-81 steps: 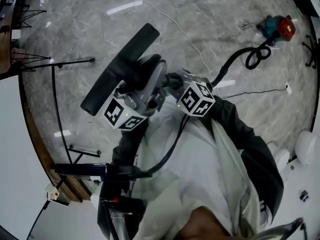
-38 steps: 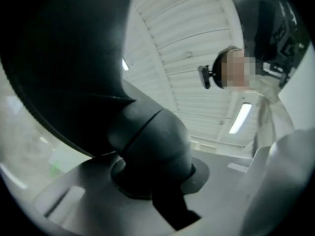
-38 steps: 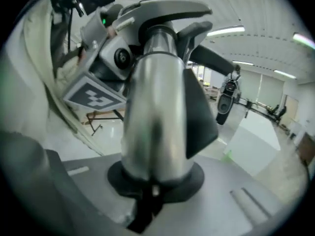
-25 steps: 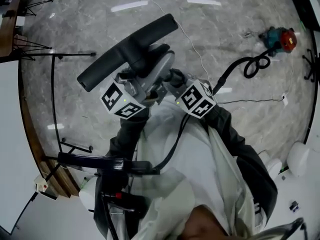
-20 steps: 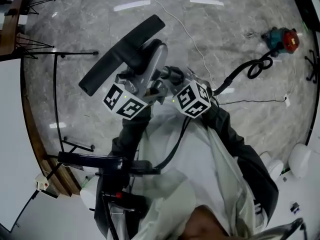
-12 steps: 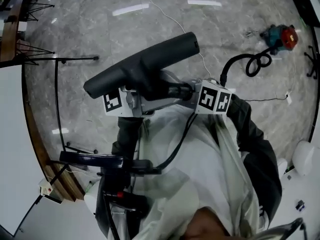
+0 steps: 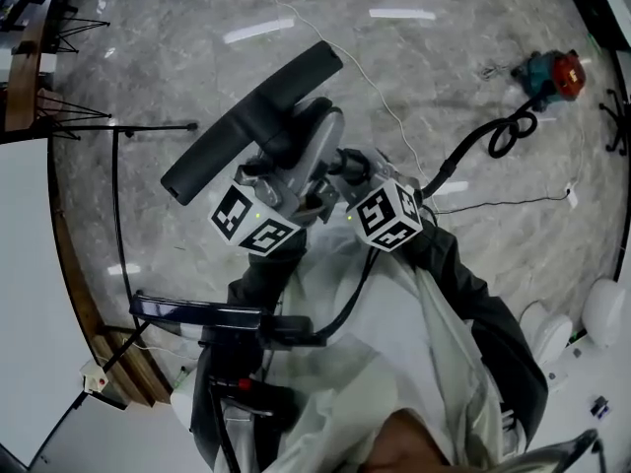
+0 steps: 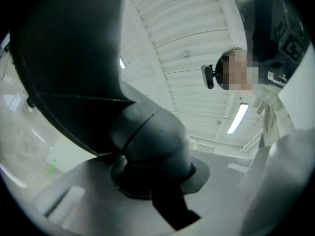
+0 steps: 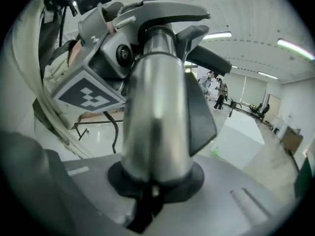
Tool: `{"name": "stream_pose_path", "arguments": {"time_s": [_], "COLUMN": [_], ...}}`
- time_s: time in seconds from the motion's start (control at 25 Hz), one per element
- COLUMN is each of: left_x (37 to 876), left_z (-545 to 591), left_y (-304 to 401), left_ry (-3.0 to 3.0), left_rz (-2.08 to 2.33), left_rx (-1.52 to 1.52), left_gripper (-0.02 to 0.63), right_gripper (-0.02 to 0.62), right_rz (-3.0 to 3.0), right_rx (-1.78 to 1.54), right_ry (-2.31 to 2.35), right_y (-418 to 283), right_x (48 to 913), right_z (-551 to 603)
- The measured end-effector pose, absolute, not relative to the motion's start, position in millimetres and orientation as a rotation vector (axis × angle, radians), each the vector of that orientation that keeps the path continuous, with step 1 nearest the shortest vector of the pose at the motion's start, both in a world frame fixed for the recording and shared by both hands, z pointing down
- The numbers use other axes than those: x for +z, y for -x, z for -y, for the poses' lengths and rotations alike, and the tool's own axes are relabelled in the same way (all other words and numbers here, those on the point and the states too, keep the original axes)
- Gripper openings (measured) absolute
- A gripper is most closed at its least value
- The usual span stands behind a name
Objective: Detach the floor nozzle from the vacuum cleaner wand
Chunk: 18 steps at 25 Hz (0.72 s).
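In the head view the long black floor nozzle (image 7: 251, 116) slants up to the right in front of my chest, above the floor. Its neck runs down into the silver wand (image 7: 314, 146). My left gripper (image 7: 286, 180) is shut on the nozzle's black elbow neck (image 8: 147, 141), which fills the left gripper view under the nozzle head (image 8: 69, 58). My right gripper (image 7: 345, 170) is shut on the wand (image 9: 155, 112), just beside the left one. The left gripper's marker cube (image 9: 88, 92) shows behind the wand. The joint between neck and wand is hidden by the grippers.
A teal and red vacuum body (image 7: 550, 67) lies on the marble floor at the far right, with its black hose (image 7: 473, 156) curling toward me. A white cable (image 7: 365, 67) crosses the floor. A black stand (image 7: 113, 195) and a dark mounted device (image 7: 197, 313) are at the left.
Half a second ago the nozzle lay almost level and further right, with the two cubes spread apart. Now it tilts steeply again and the cubes sit close together, much as a second ago.
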<state>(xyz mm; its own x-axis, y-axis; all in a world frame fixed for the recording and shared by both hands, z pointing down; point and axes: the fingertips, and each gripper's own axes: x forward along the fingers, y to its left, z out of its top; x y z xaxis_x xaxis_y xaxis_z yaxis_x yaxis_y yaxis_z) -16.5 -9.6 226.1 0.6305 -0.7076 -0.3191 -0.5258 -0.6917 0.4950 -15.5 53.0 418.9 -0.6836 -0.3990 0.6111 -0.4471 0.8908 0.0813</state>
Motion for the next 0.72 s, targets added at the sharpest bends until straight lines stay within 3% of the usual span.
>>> {"name": "stream_pose_path", "arguments": {"time_s": [0.28, 0.4, 0.72], "left_x": [202, 204, 223], "left_z": [-50, -55, -5], "left_y": [-6, -14, -15], "left_ry": [-2.829, -2.824, -2.622], "left_rz": [0.379, 0.314, 0.858], "left_rx": [-0.814, -0.82, -0.699], "left_gripper": [0.075, 0.075, 0.075], "right_gripper": [0.047, 0.047, 0.046], "right_rz": [2.536, 2.549, 2.47], "right_rx": [0.128, 0.205, 0.098], "right_ry": [-0.094, 0.063, -0.627], "right_y": [19, 12, -1], "right_x": [409, 408, 422], "right_z": [-95, -108, -59]}}
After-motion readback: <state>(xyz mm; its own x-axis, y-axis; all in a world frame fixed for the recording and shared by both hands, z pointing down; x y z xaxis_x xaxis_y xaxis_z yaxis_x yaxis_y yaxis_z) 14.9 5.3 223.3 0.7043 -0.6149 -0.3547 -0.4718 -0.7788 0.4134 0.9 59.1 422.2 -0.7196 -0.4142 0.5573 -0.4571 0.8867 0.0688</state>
